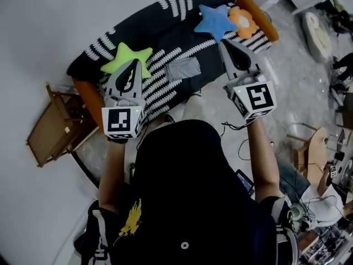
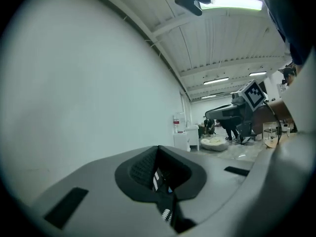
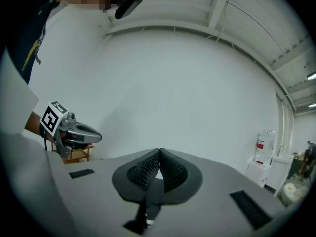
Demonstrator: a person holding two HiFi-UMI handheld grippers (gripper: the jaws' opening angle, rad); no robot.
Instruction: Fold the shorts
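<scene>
The grey shorts [image 1: 183,69] lie folded into a small rectangle on the striped sofa [image 1: 165,15], about the middle of the seat. They sit between a green star cushion [image 1: 122,55] toward the left end and a blue star cushion [image 1: 215,20] toward the right end, and an orange flower cushion [image 1: 243,20] is just beside the blue one. The person stands at the sofa's front edge with both arms raised. The left gripper [image 1: 132,70] has its jaws pressed together with nothing between them, and the right gripper [image 1: 227,46] is the same, closed and empty. Both are held up off the sofa, well apart from each other and pointing roughly level toward the wall. A small wooden side table [image 1: 55,128] stands by the sofa's left end.
</scene>
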